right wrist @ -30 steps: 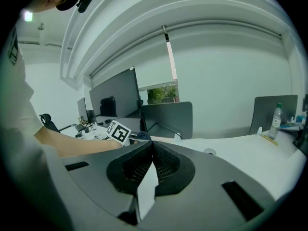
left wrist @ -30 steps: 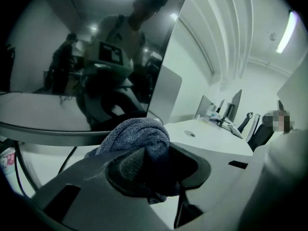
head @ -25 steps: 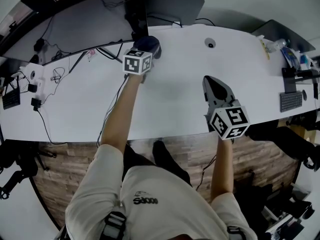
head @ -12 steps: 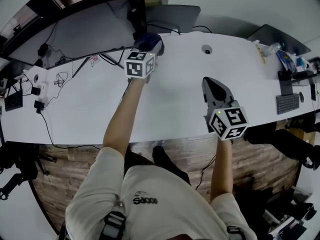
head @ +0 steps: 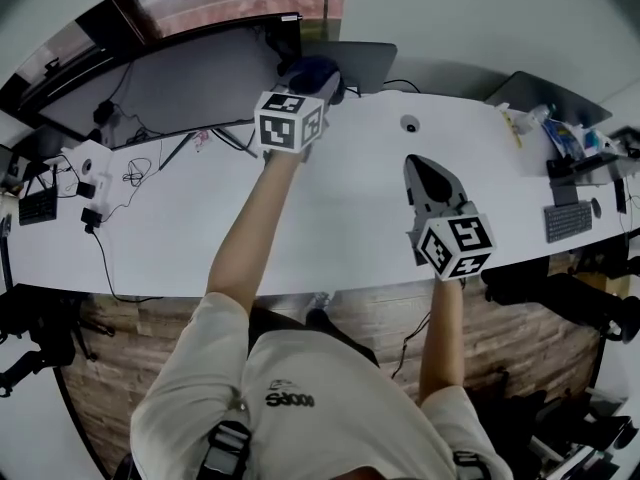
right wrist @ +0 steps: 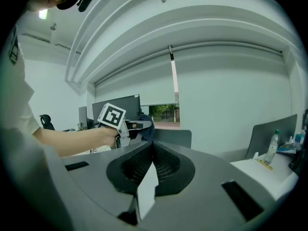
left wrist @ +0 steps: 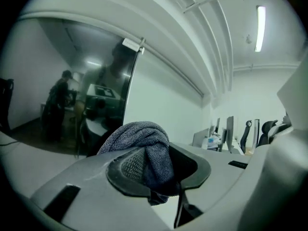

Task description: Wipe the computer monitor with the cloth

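A dark wide monitor stands at the back left of the white desk. My left gripper is raised at the monitor's right edge, shut on a bunched grey-blue cloth. In the left gripper view the cloth bulges out between the jaws, and the glossy screen fills the left side just ahead of it. My right gripper rests low over the desk's front right, shut with nothing in it. From the right gripper view I see the left gripper and the cloth in front of the monitor.
Loose cables and a white adapter lie left of the arm. A grey panel stands behind the cloth, another at the far right. A round grommet, bottles and a keyboard are to the right.
My left gripper has carried the cloth up and away from the desk to the monitor's right edge. The right gripper has stayed where it was.
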The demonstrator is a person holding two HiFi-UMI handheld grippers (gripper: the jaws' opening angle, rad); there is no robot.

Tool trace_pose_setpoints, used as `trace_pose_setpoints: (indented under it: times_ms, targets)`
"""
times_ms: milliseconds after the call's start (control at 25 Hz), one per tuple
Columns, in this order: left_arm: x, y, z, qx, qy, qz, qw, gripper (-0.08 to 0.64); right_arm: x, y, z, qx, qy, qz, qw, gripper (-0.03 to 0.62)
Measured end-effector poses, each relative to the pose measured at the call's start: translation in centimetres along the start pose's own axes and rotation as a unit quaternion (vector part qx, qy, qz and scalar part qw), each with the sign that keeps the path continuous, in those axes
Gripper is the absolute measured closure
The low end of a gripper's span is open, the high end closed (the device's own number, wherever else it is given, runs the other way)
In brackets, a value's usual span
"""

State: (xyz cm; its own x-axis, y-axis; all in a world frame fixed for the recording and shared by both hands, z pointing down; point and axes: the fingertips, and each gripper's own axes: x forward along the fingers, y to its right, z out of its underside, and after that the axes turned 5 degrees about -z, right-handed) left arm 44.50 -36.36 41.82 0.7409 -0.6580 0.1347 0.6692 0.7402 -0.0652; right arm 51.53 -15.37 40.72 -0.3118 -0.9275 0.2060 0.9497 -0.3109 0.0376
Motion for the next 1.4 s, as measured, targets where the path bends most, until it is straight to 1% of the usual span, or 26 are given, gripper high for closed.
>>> trace_pose_setpoints:
  times_ms: [240, 440, 600, 760, 920, 1040, 1160, 1320, 1400]
  targets:
    - [-0.9, 0.8, -7.1, 0.020, 0.034, -0.011, 0.9991, 0.434, -1.6, 0.6, -3.3, -0.015, 0.021, 0.009, 1.000, 0.586]
    - [-2.8, 1.3, -11.6, 0.038, 0.063, -0.014, 0.9972, 0.434, -2.1, -0.2, -5.9, -0.028, 0.040, 0.006, 0.999, 0.586]
    - [-4.4, 1.9, -14.6, 0.068, 0.070, -0.009, 0.9952, 0.434, -2.2, -1.2, -8.0, -0.037, 0.053, -0.004, 0.998, 0.586]
    - [-7.2, 2.4, -17.4, 0.092, 0.085, 0.009, 0.9921, 0.434, -1.8, -2.8, -10.2, -0.046, 0.070, -0.012, 0.996, 0.586]
    - [-11.9, 0.6, -20.3, 0.099, 0.113, 0.007, 0.9886, 0.433, -0.7, -5.1, -12.6, -0.053, 0.085, -0.027, 0.995, 0.586]
    - [-16.0, -1.4, -21.1, 0.111, 0.121, 0.004, 0.9864, 0.433, 0.5, -6.9, -13.8, -0.054, 0.090, -0.036, 0.994, 0.586]
    - [-20.6, -4.0, -21.0, 0.129, 0.122, -0.009, 0.9841, 0.433, 2.4, -9.2, -14.9, -0.055, 0.096, -0.046, 0.993, 0.586]
    - [-26.5, -7.7, -19.4, 0.156, 0.102, -0.038, 0.9817, 0.433, 4.9, -13.3, -16.4, -0.059, 0.107, -0.069, 0.990, 0.586]
    - [-29.1, -9.3, -18.3, 0.163, 0.091, -0.051, 0.9810, 0.433, 6.3, -15.6, -16.7, -0.066, 0.103, -0.085, 0.989, 0.586]
